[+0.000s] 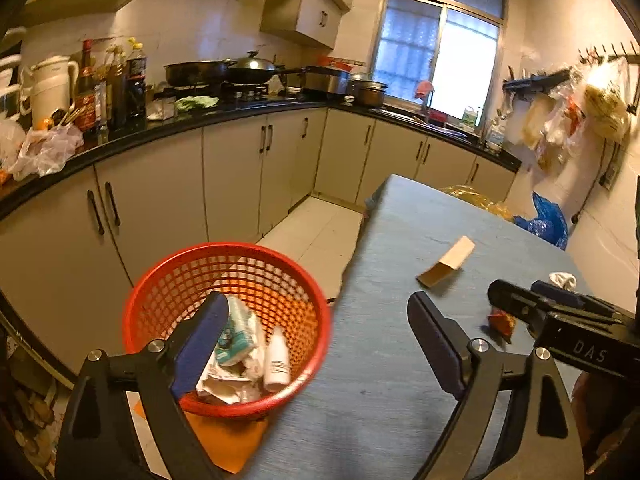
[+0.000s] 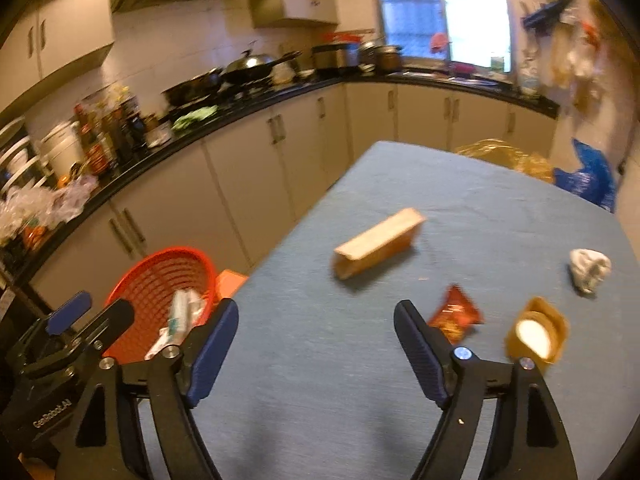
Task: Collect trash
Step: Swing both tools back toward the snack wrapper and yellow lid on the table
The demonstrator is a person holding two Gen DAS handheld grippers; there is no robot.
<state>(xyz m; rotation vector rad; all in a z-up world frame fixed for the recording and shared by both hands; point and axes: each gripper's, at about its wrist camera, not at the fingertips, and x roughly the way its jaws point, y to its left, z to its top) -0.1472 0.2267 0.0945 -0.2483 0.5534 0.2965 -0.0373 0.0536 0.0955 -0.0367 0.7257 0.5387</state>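
While the blue cloth-covered tabletop (image 2: 460, 208) fills most of both views, a round red plastic mesh basket (image 1: 168, 280) stands just beside its left edge, down at floor level on an orange sheet (image 1: 228, 440). Inside the basket lie crumpled white paper (image 1: 228, 384), a teal-and-white soft packet (image 1: 236, 336) and a small white plastic bottle (image 1: 277, 360).

On the tabletop, a long tan cardboard box (image 2: 378, 242) lies on its side near the middle. Toward the right edge sit a brown plastic cup with a white lid (image 2: 536, 334), a crumpled white tissue wad (image 2: 590, 268) and a small red foil snack wrapper (image 2: 456, 314), all apart from one another.

Hovering above the basket's near rim, the left claw (image 1: 320, 336) is released, its blue-padded jaws spread wide with nothing between them. Over the near part of the tabletop, the right claw (image 2: 316, 338) is likewise released and grasps nothing; the red wrapper lies just beyond its right finger.
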